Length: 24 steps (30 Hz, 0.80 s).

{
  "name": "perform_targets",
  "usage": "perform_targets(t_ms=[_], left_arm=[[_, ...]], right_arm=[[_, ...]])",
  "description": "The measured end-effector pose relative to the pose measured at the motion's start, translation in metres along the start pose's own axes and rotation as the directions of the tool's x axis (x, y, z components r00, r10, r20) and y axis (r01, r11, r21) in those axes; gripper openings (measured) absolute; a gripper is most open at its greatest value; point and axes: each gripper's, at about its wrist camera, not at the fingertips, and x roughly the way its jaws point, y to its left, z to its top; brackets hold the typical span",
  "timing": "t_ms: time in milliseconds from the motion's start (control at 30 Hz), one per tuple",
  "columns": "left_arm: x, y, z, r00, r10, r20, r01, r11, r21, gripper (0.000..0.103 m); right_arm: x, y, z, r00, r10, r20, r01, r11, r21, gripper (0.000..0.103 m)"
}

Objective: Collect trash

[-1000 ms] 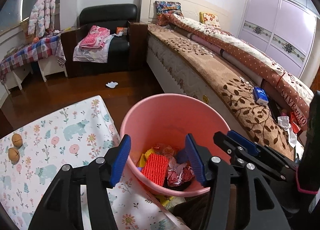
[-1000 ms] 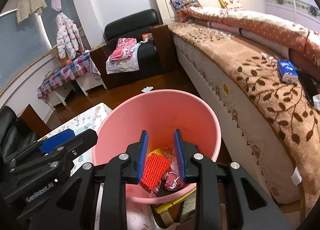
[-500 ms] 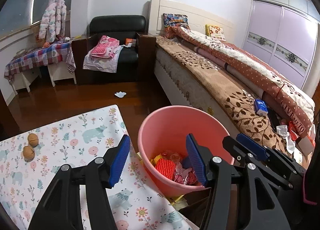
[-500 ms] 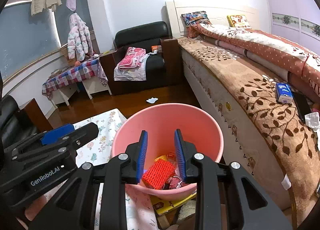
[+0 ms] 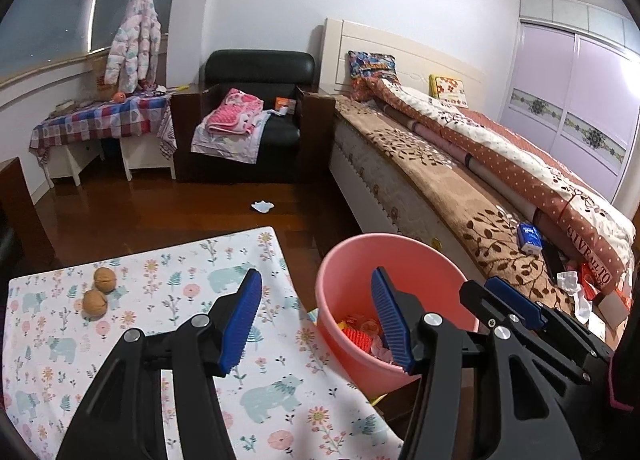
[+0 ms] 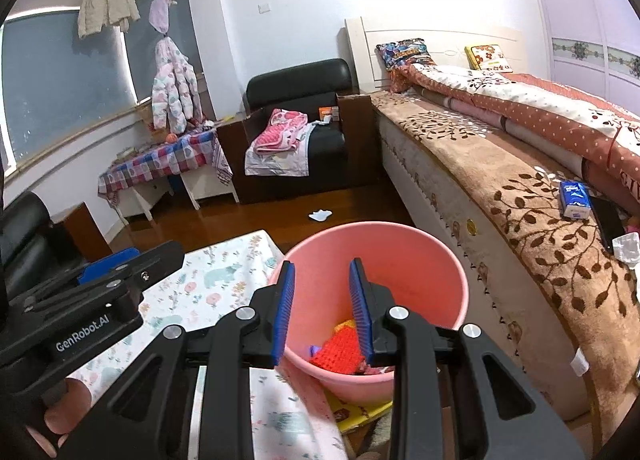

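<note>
The left gripper (image 5: 316, 320) has its blue pads wide apart and holds nothing; it hangs over the right edge of the table (image 5: 168, 340), which is covered by a cloth with bears and flowers. The right gripper (image 6: 322, 308) has its jaws parted less widely, also with nothing between them, and it is above the pink bucket (image 6: 420, 260). This bucket stands on the floor just beside the right edge of the table, between the table and the bed (image 5: 460, 196). At the bottom of the bucket lies trash, including a red ribbed piece (image 6: 340, 352) and crumpled wrappers (image 5: 378, 348). Two walnuts (image 5: 98, 292) lie near the far left corner of the table. A small white scrap (image 5: 262, 206) is on the wooden floor, well apart from the bucket.
</note>
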Motion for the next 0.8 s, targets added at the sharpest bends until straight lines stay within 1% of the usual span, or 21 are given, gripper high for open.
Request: perform_targets(t_ms=[67,100,300,333,400,567,800], left_arm=[[-0.006,0.004,0.000,1.000,0.010,0.009,-0.010,1.000,0.001,0.056],[-0.008,0.005,0.000,1.000,0.017,0.014,-0.017,1.000,0.001,0.056],[-0.020,0.018,-0.002,0.998,0.052,0.031,-0.052,0.998,-0.018,0.056],[-0.022,0.021,-0.003,0.998,0.058,0.032,-0.057,0.998,-0.020,0.056],[-0.025,0.026,-0.004,0.997,0.065,0.034,-0.064,0.998,-0.026,0.056],[-0.030,0.034,-0.007,0.997,0.073,0.036,-0.072,0.997,-0.039,0.056],[-0.030,0.036,-0.010,0.996,0.080,0.030,-0.078,0.996,-0.044,0.056]], right_arm=[[-0.002,0.003,-0.001,1.000,0.014,0.001,-0.014,1.000,0.004,0.033],[-0.004,0.006,-0.001,1.000,0.023,0.006,-0.023,1.000,0.008,0.038],[-0.006,0.018,-0.004,0.999,0.047,0.003,-0.047,0.999,-0.003,0.040],[-0.006,0.021,-0.004,0.998,0.055,-0.002,-0.055,0.998,-0.007,0.046],[-0.004,0.023,-0.004,0.998,0.068,-0.004,-0.068,0.998,-0.012,0.050],[-0.006,0.033,-0.008,0.997,0.072,0.007,-0.072,0.997,-0.020,0.050],[-0.004,0.035,-0.013,0.997,0.074,-0.001,-0.074,0.997,-0.013,0.051]])
